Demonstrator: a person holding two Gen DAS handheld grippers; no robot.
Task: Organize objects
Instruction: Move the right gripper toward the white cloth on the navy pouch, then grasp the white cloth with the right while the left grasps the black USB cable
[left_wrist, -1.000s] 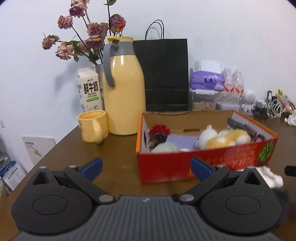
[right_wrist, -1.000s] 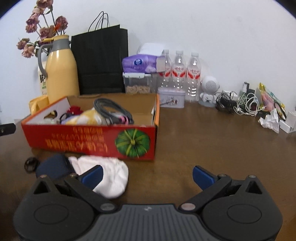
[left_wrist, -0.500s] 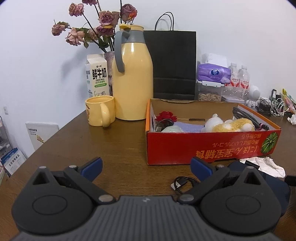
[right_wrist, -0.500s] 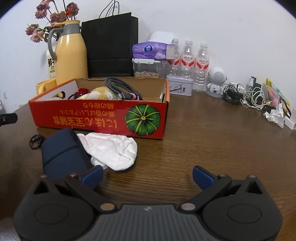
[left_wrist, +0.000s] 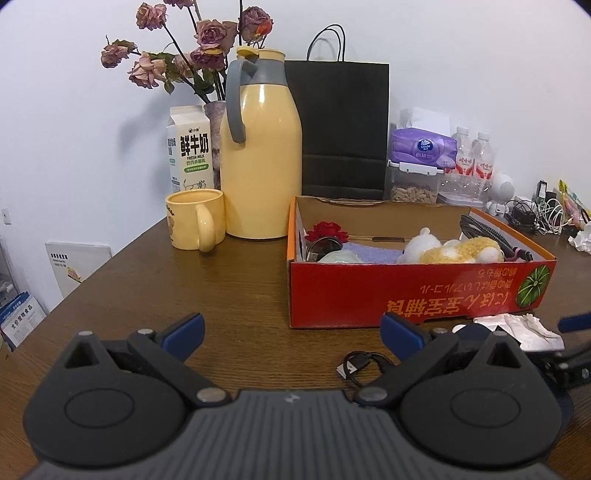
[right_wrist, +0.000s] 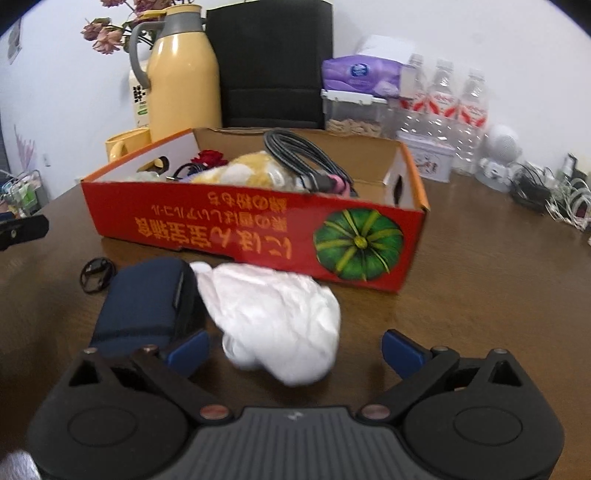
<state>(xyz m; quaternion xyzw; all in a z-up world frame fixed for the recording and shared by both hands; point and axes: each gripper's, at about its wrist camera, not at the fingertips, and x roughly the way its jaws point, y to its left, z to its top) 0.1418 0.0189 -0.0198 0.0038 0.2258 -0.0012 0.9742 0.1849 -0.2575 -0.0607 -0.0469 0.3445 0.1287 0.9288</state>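
Both grippers spread wide – right gripper (right_wrist: 293, 350) over white cloth (right_wrist: 273, 317), beside navy pouch (right_wrist: 147, 299)

Right wrist view's smeared w/ blur: white bag (right_wrist: 275, 321) has no clear edges. Navy pouch (right_wrist: 147, 302) partly behind gripper body. Box (left_wrist: 417, 291) front wall hides lower half of plush (left_wrist: 450, 251). Cable pile (left_wrist: 543, 214) too small to sort.
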